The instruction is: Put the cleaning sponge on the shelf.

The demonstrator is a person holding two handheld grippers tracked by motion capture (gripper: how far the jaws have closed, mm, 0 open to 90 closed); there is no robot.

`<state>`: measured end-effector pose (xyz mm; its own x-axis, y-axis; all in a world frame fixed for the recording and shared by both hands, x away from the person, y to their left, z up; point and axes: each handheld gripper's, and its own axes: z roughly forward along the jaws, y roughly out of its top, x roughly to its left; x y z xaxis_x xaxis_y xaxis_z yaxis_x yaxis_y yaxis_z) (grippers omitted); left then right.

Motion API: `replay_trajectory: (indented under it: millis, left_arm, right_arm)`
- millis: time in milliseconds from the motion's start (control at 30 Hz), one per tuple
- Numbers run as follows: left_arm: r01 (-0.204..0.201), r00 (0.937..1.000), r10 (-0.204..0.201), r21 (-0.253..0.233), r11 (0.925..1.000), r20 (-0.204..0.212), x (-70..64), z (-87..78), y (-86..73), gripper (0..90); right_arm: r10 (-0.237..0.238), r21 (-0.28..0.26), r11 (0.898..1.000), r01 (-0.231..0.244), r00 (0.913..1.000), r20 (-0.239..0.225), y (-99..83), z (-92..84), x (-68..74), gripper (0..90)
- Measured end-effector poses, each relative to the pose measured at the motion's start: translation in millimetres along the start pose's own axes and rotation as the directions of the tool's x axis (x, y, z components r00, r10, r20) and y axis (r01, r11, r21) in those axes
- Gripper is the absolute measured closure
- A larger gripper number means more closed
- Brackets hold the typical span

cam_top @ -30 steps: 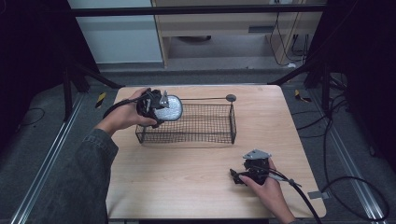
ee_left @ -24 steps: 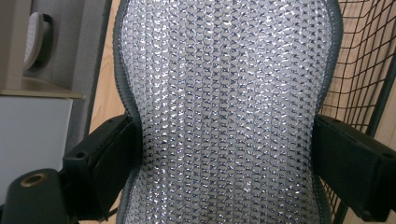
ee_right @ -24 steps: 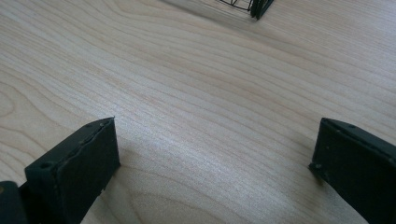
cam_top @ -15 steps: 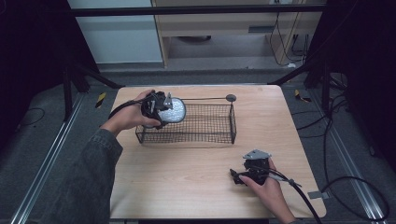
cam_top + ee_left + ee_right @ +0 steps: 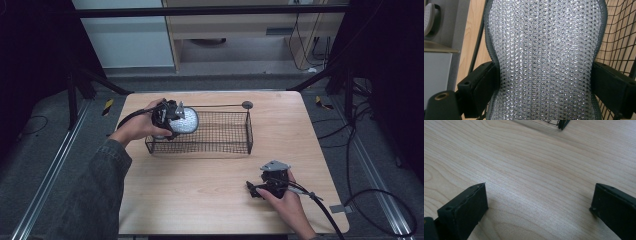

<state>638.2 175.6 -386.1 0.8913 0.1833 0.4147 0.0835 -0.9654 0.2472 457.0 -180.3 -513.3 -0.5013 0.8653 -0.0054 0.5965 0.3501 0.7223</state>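
Note:
A silver mesh-covered oval pad (image 5: 184, 121) with a grey rim is held over the left end of the black wire basket (image 5: 235, 142). My left gripper (image 5: 169, 120) is shut on the pad, whose glittering weave (image 5: 544, 57) bulges between the two black jaws in the left gripper view. Near the table's front right, my right gripper (image 5: 255, 189) rests low over the bare wood. Its jaws stand wide apart with nothing between them (image 5: 537, 205).
The light wooden table (image 5: 200, 185) has bare room in front of the basket. A thin black rod with a round end (image 5: 246, 105) lies along the basket's far side. Cables trail from both grippers; a corner of the basket (image 5: 560, 123) shows ahead of the right gripper.
My left gripper has carried the silver pad to the right, further over the basket's left end. The right gripper has stayed in place.

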Motion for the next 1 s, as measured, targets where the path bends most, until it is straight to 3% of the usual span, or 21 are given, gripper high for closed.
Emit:
replay_trajectory:
  millis: [267, 400, 1000]
  left_arm:
    - [0.015, 0.9999, -0.015, -0.001, 0.9999, 0.005, 1.6, 1.4, -2.1, 8.1]
    - [0.043, 0.999, -0.043, -0.007, 0.9991, 0.011, 2.9, 2.1, -3.2, 5.9]
    - [0.072, 0.9971, -0.071, -0.019, 0.9972, 0.027, 3.4, 3.7, -5.1, 4.1]
  right_arm:
    - [0.0, 0.0, 1.0, 0.0, 1.0, 0.001, -0.2, -0.2, 0.1, 0.8]
    - [0.002, 0.001, 1.0, -0.002, 1.0, 0.001, -0.4, -0.5, 0.2, 0.8]
    - [0.004, 0.0, 1.0, -0.004, 1.0, 0.0, -0.5, -0.6, 0.3, 0.8]
